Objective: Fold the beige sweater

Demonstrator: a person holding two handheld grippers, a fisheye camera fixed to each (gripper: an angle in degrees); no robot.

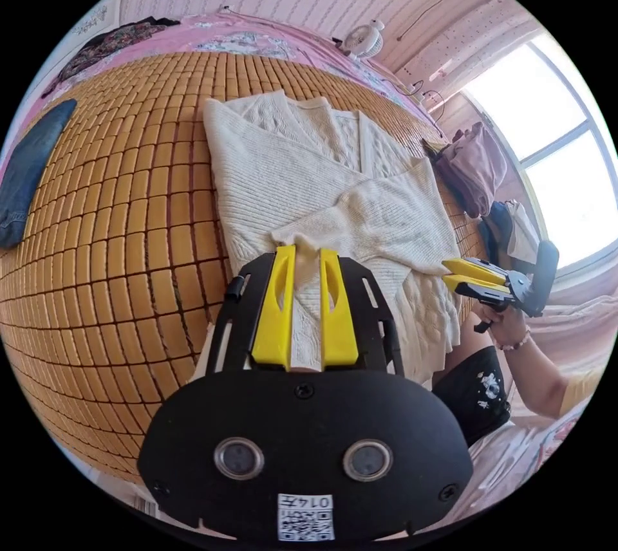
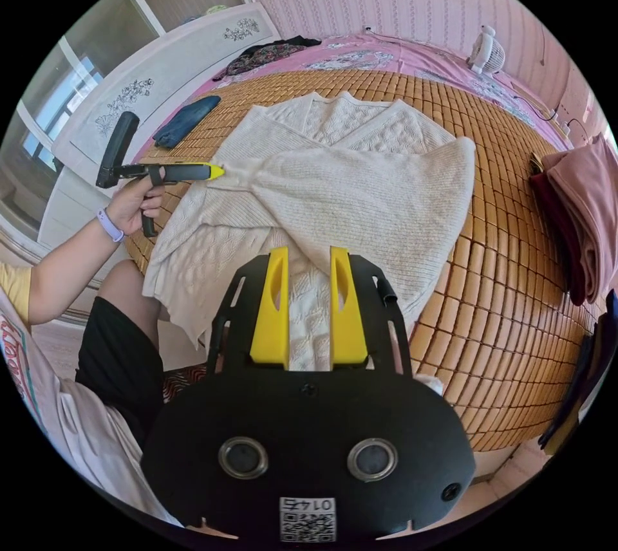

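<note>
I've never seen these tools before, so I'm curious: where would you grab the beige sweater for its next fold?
Probably the hem of the beige sweater, which hangs over the near edge of the mat. Both sleeves already lie crossed over the body, so come from the person's side, a gripper at each hem corner, pinching the free edge.

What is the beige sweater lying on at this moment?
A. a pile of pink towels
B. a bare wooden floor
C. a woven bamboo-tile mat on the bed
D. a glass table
C: in both views the beige sweater is spread across the bamboo-tile mat, whose small tan tiles surround it, with pink bedding beyond the mat's far edge.
</note>
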